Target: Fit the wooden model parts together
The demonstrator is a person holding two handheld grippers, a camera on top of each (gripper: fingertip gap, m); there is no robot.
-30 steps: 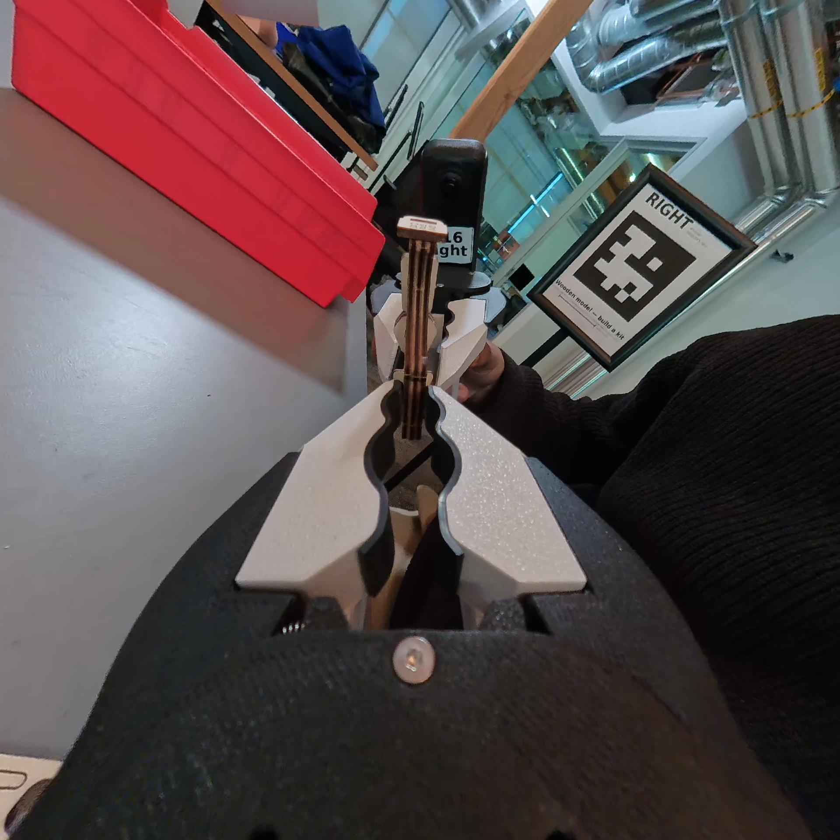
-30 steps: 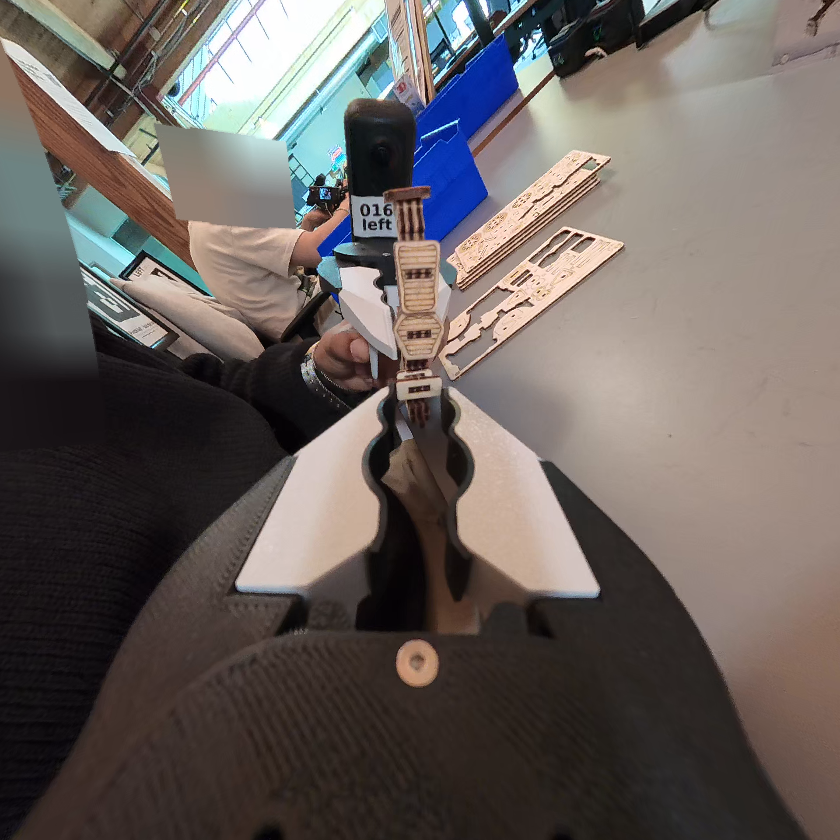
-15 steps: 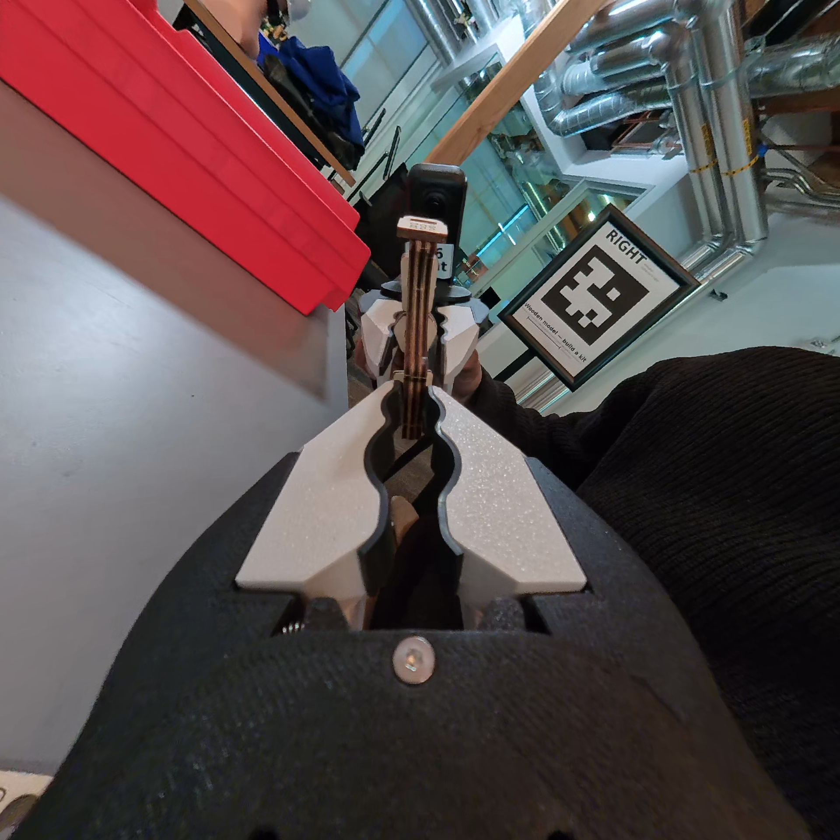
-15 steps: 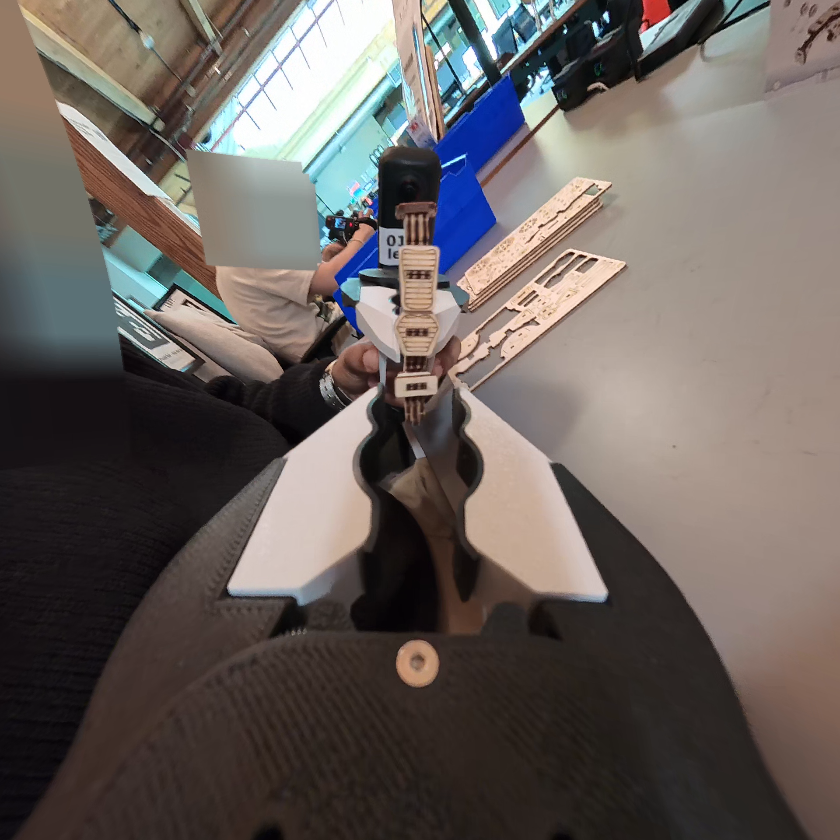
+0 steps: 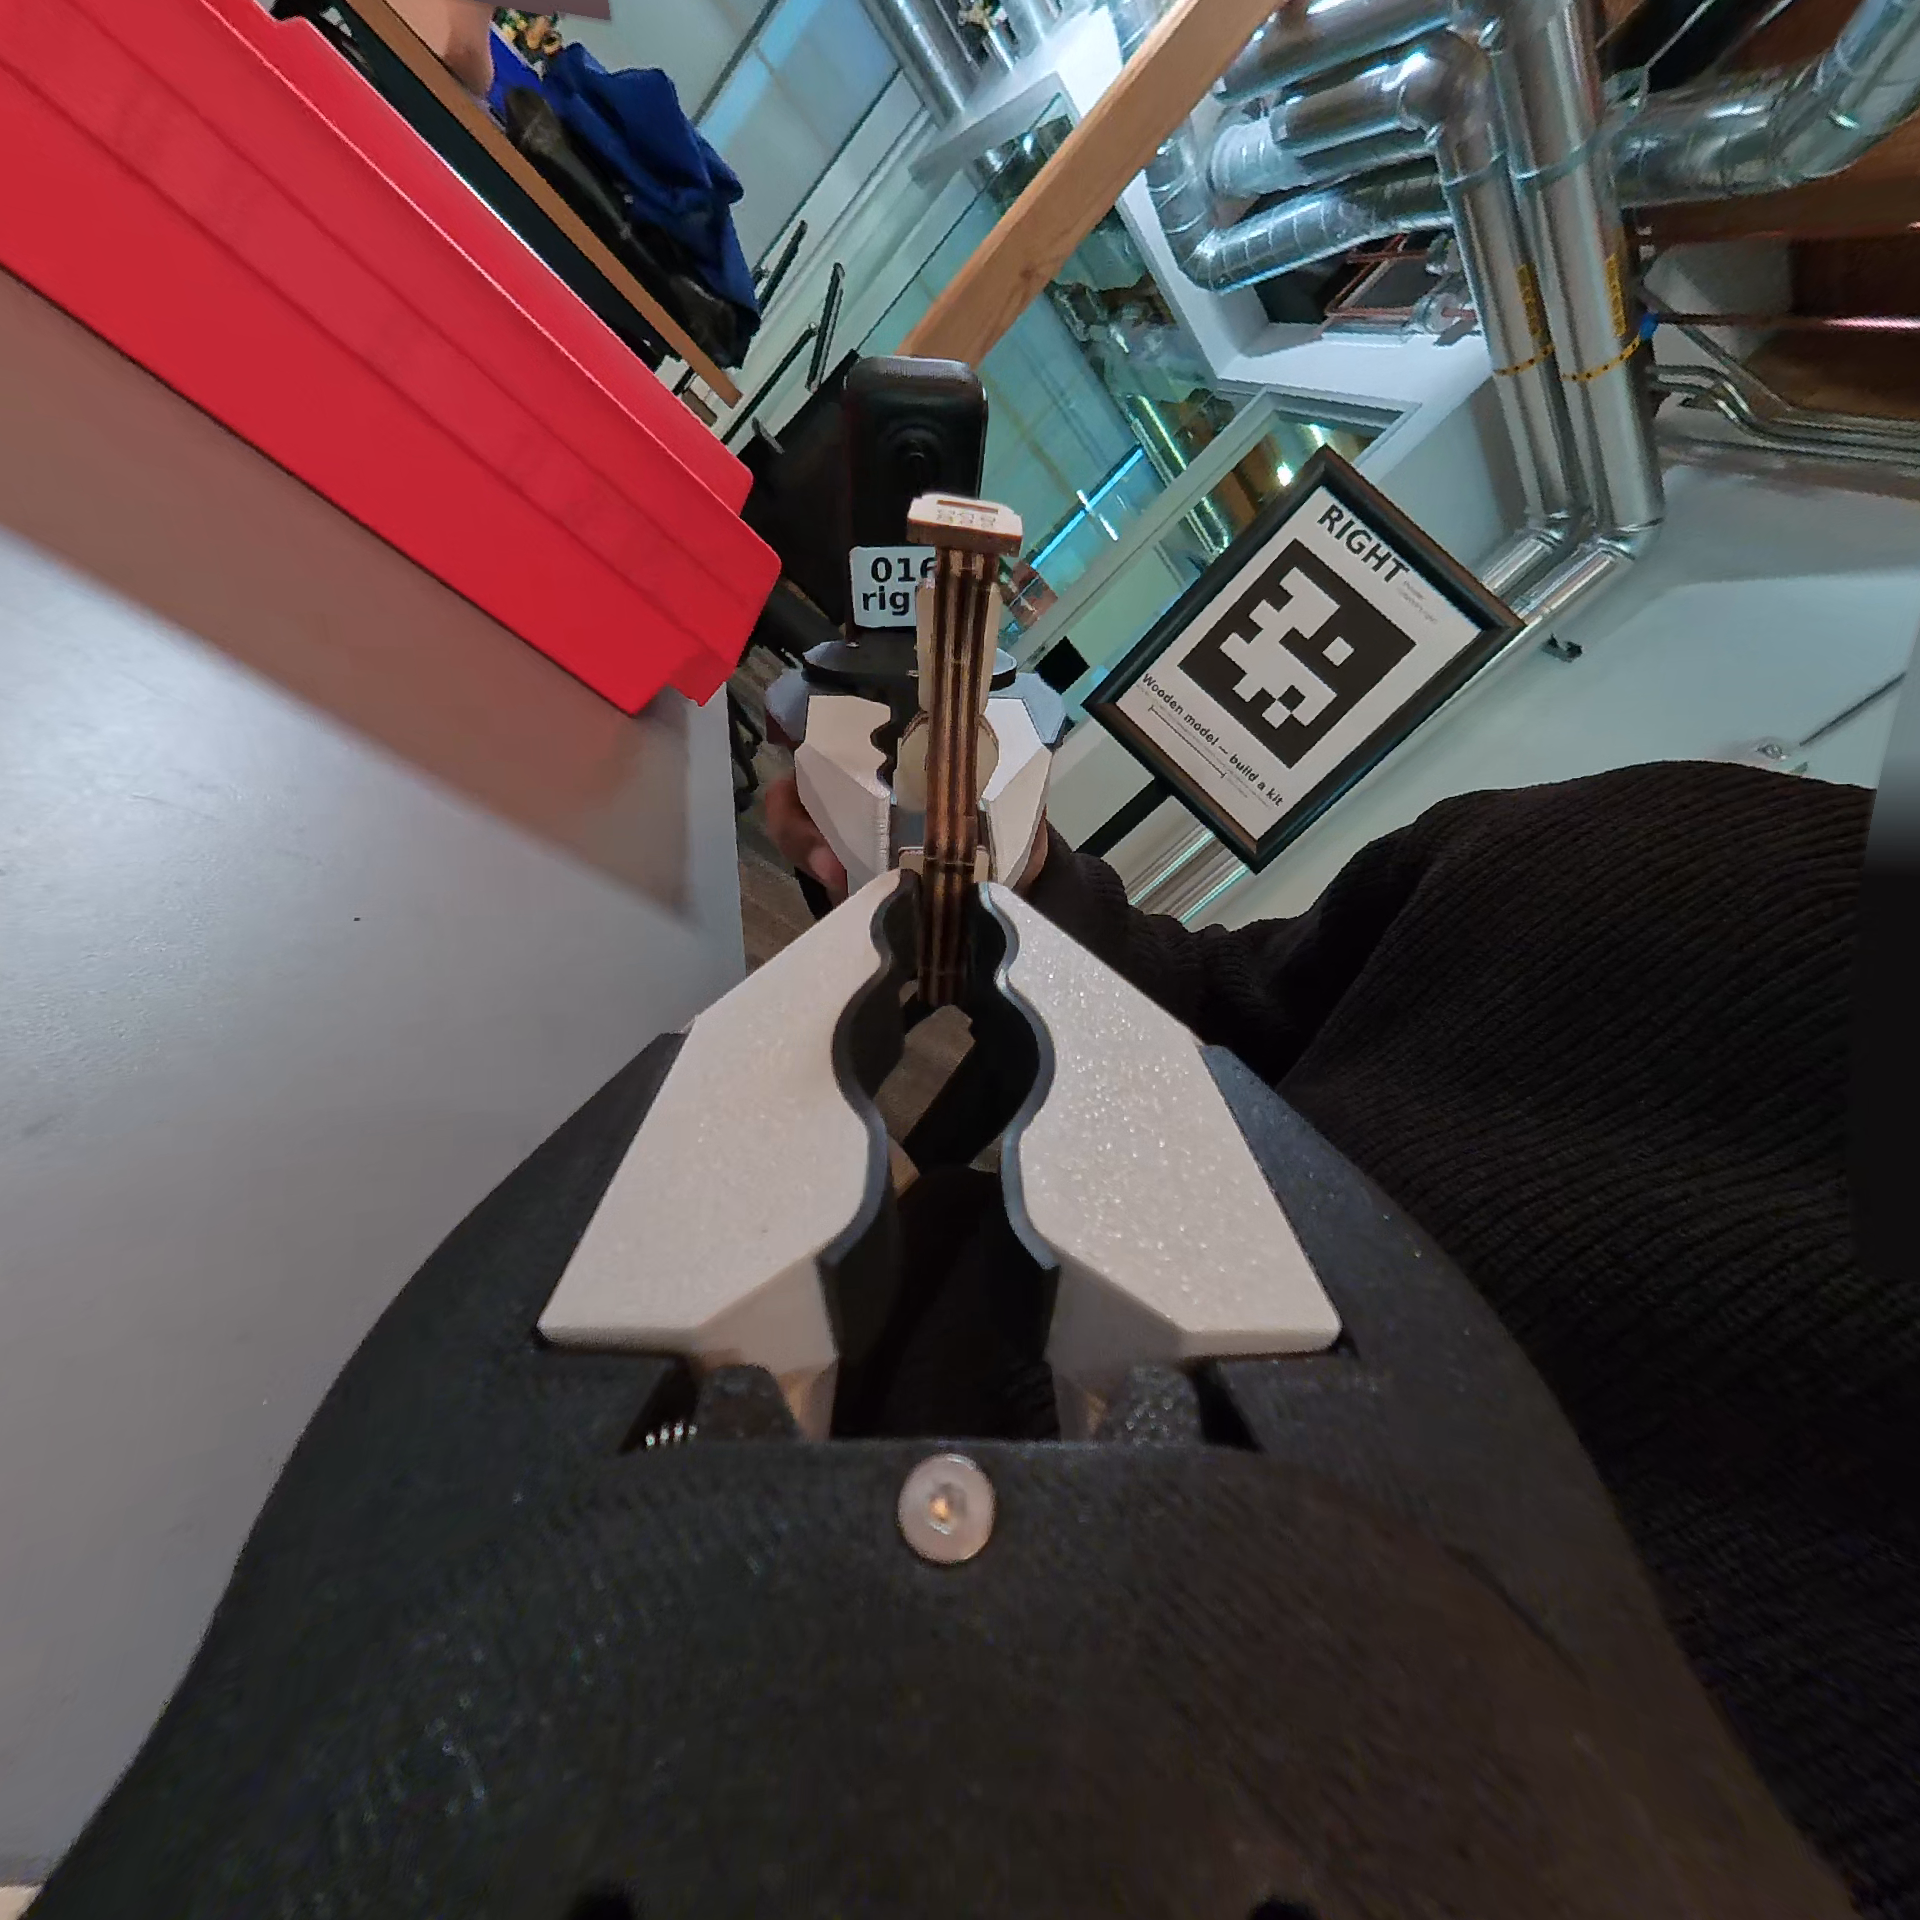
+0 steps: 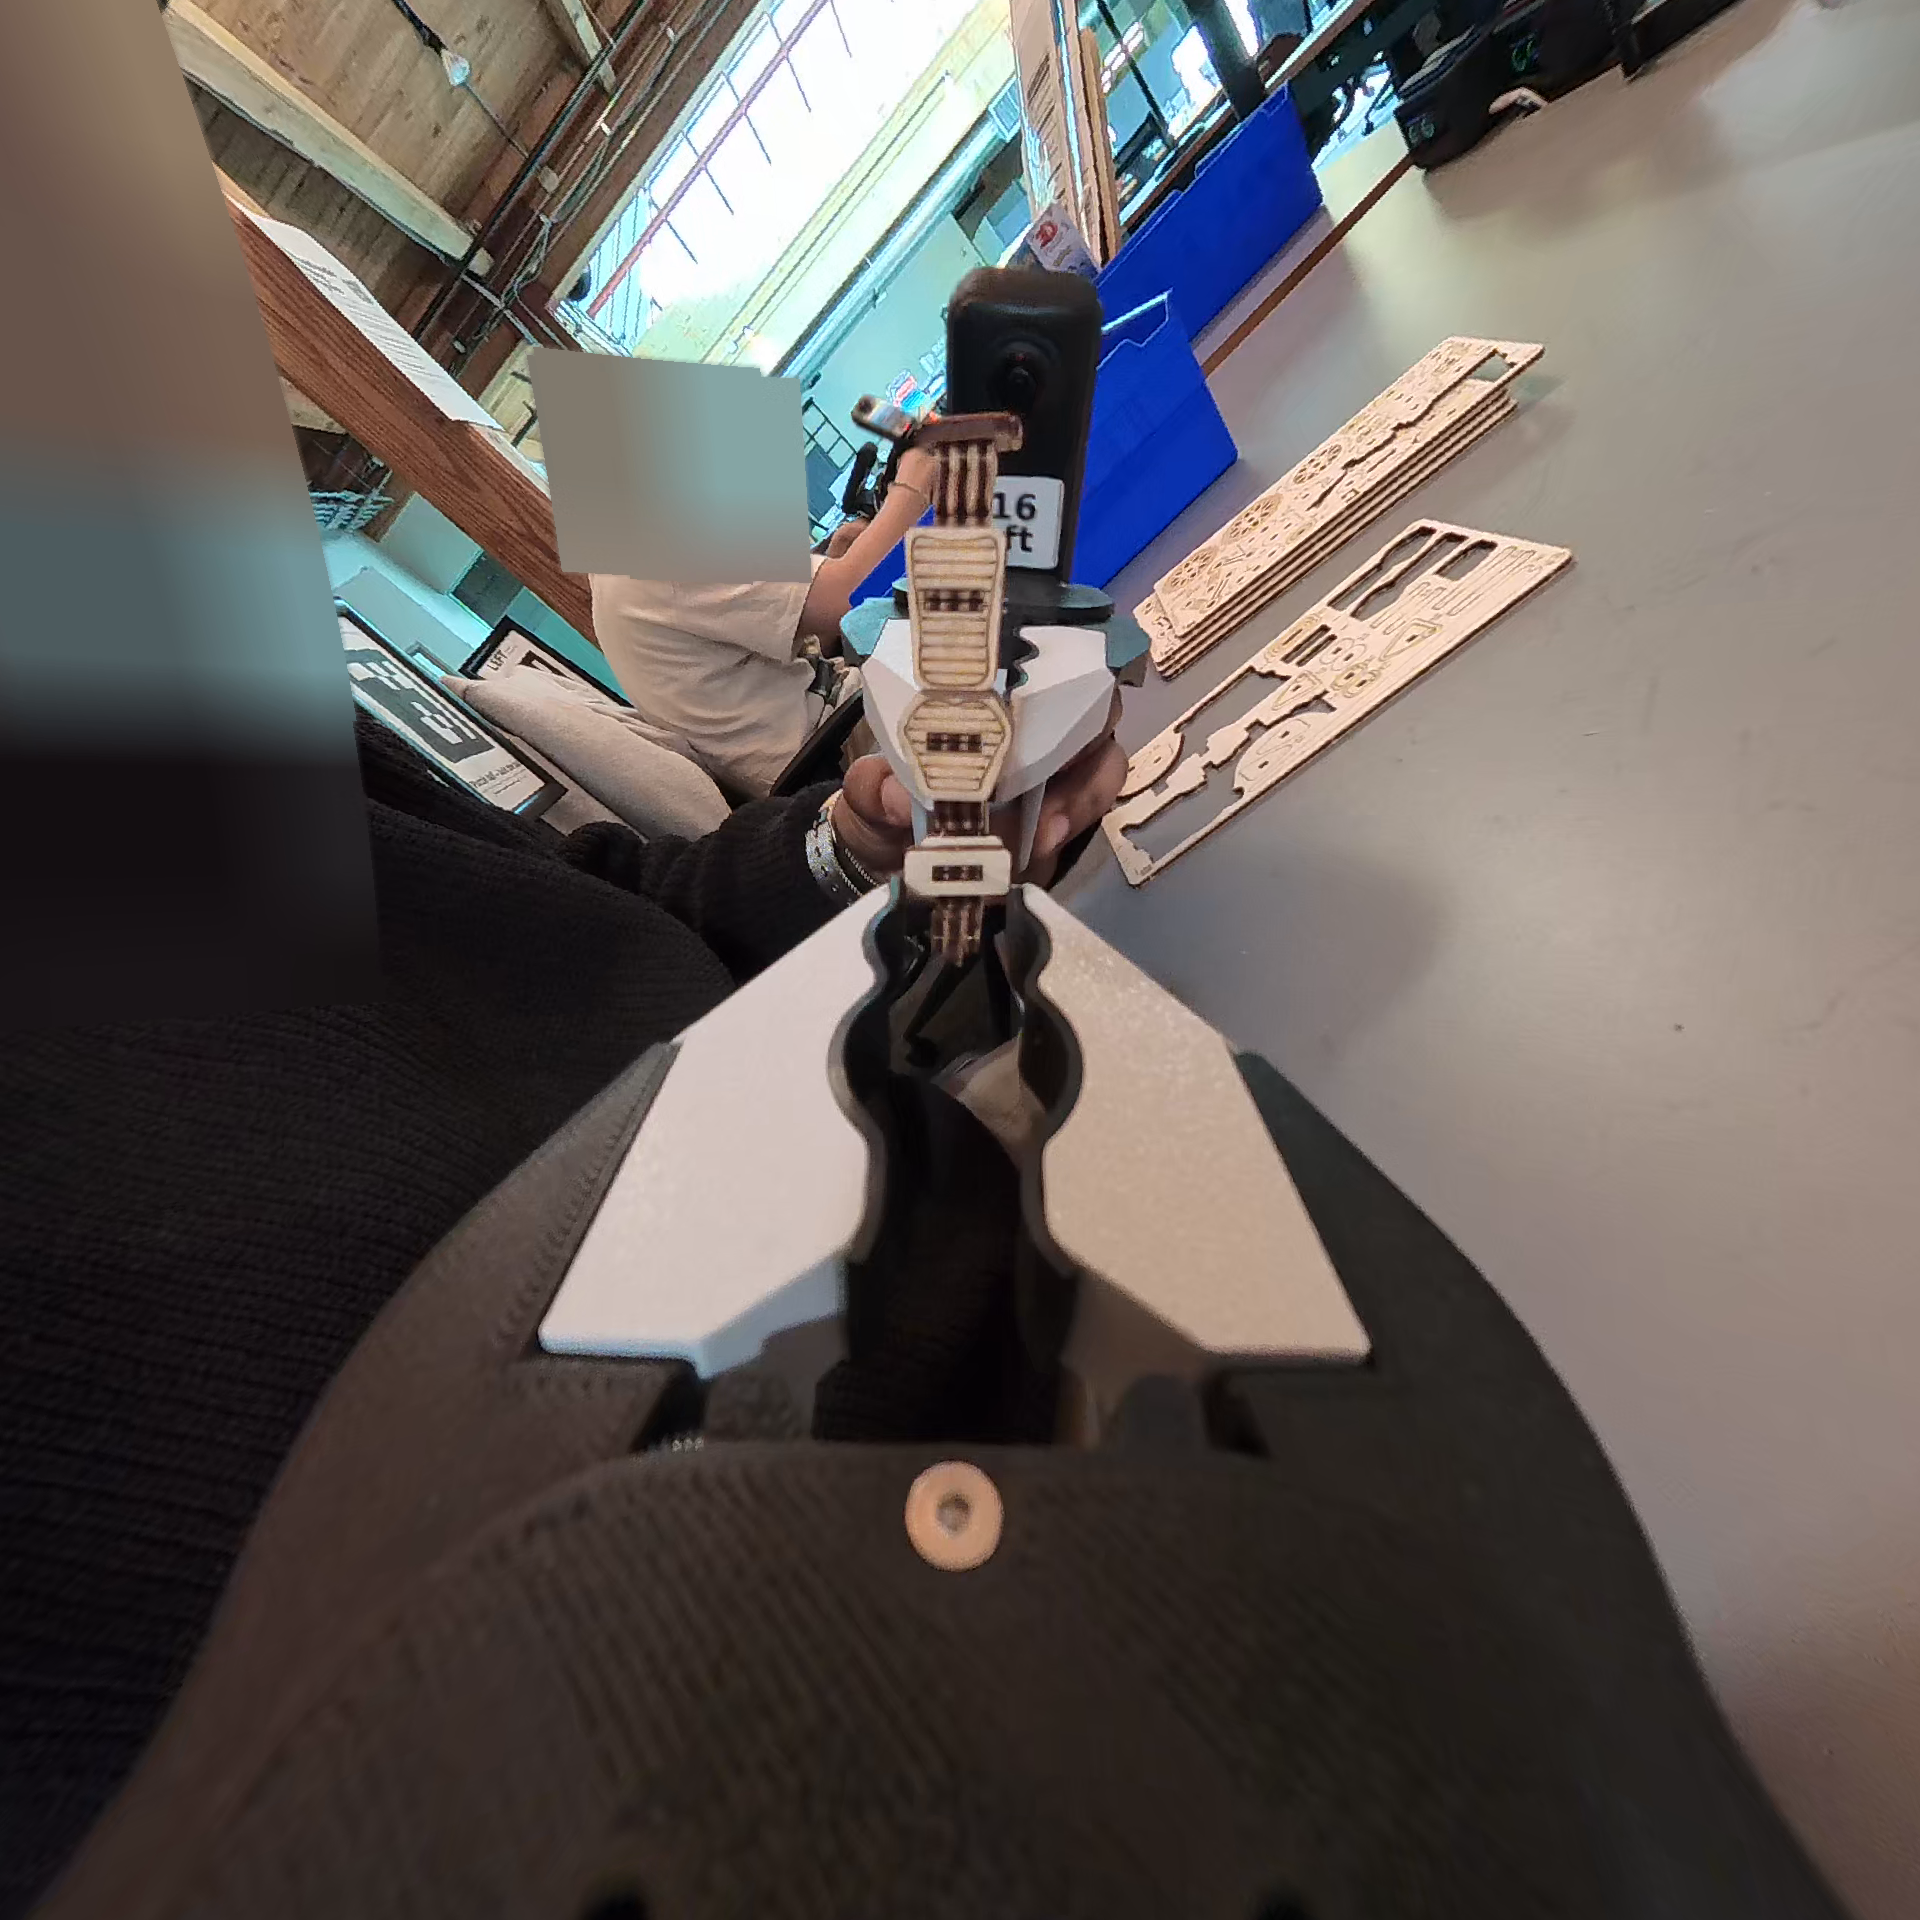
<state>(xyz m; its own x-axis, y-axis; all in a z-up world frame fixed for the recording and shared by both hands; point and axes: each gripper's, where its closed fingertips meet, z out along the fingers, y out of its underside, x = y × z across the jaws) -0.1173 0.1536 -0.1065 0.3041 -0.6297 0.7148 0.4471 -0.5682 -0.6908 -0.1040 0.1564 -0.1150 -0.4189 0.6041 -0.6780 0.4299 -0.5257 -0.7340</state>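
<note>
A wooden assembly (image 5: 954,727) of three thin strips threaded through small slotted plates is held in the air between my two grippers, which face each other. My left gripper (image 5: 945,894) is shut on the strips at one end. In the right wrist view the assembly (image 6: 951,623) shows three pale plates and a dark end cap. My right gripper (image 6: 954,904) is closed on its other end, at the smallest plate. The left gripper's white fingers (image 6: 1060,707) show behind the plates. The right gripper's fingers (image 5: 842,769) flank the assembly in the left wrist view.
A grey table (image 6: 1558,1039) carries a stack of wooden part sheets (image 6: 1340,488), a partly emptied sheet (image 6: 1340,665) and a blue bin (image 6: 1164,436). A red bin (image 5: 364,312) sits at the table's other end. A framed marker sign (image 5: 1299,655) and black sleeves (image 5: 1558,1039) are close. A seated person (image 6: 707,665) is behind. My left and right fingertips are right by each other.
Both grippers have tilted and shifted together with the assembly between them, so the background has slid in both views. Both grips look the same.
</note>
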